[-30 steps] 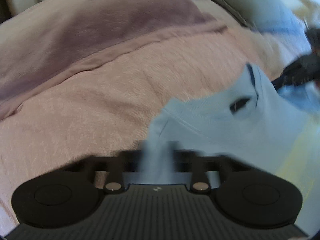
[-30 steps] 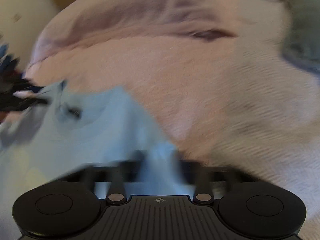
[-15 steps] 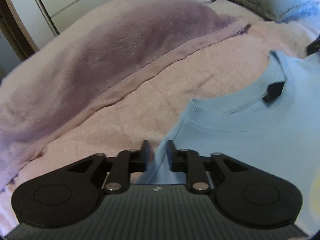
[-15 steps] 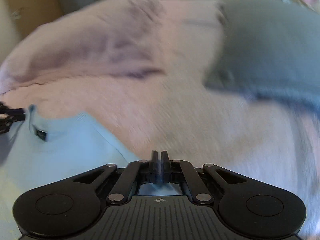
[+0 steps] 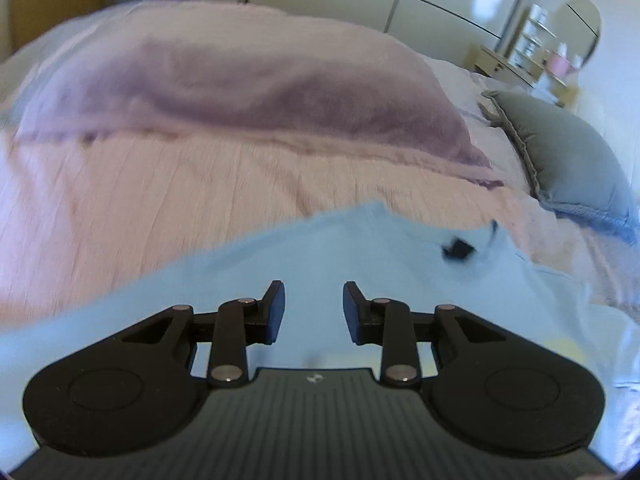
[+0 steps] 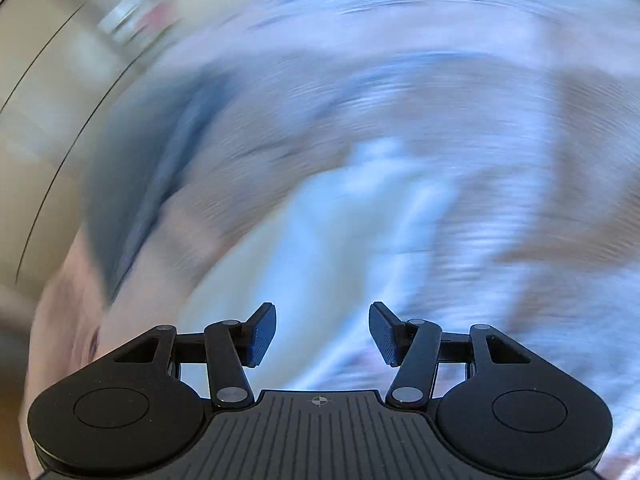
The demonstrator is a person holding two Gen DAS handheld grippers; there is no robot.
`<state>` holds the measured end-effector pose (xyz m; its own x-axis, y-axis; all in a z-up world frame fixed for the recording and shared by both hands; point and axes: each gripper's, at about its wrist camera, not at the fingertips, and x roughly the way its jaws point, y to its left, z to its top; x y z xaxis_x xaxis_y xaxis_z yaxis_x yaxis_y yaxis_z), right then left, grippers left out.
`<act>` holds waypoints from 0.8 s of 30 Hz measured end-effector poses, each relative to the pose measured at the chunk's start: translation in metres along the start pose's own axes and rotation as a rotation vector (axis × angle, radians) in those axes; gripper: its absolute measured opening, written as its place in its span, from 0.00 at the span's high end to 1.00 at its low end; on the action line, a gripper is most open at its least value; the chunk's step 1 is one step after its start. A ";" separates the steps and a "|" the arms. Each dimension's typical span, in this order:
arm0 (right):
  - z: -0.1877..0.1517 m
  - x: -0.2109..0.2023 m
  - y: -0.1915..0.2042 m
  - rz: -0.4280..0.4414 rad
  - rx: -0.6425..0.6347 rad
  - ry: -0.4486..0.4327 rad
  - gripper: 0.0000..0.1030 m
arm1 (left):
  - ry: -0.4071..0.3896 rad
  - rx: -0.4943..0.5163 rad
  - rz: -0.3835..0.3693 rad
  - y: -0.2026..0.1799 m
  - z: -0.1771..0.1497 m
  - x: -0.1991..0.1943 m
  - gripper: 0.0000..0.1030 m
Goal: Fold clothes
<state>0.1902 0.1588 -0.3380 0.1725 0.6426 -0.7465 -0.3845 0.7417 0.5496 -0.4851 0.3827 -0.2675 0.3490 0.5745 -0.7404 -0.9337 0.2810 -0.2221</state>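
A light blue shirt is seen spread flat on a bed covered by a pink blanket. In the left wrist view its upper edge runs across the middle of the frame, and a small dark neck label is visible at the collar, toward the right. The left gripper is held above the shirt with its jaws parted; they have just been opening, and nothing is pinched between them, the blue cloth being seen only behind the gap. A purple plush cover is laid over the far part of the bed, and a grey pillow rests at the right, beside the blanket's edge.

The right wrist view is heavily smeared by motion. The right gripper is shown with its jaws spread wide, having just been opening, and nothing is caught between them. Beyond them a pale blue fabric is made out on the blanket, though whether this is a sleeve or a hem cannot be told.
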 end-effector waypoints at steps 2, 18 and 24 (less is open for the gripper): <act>0.011 0.002 -0.028 0.035 0.113 -0.036 0.46 | 0.018 -0.065 0.009 0.005 -0.017 -0.018 0.73; 0.044 0.004 -0.039 0.042 -0.079 -0.132 0.88 | -0.003 -0.408 0.181 0.046 -0.128 -0.145 0.76; 0.029 0.021 -0.047 -0.042 -0.001 -0.028 0.52 | -0.001 -0.538 0.281 0.086 -0.163 -0.173 0.70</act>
<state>0.2386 0.1434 -0.3687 0.2144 0.6159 -0.7581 -0.3776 0.7681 0.5172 -0.6390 0.1825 -0.2621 0.0825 0.5715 -0.8164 -0.8997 -0.3096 -0.3077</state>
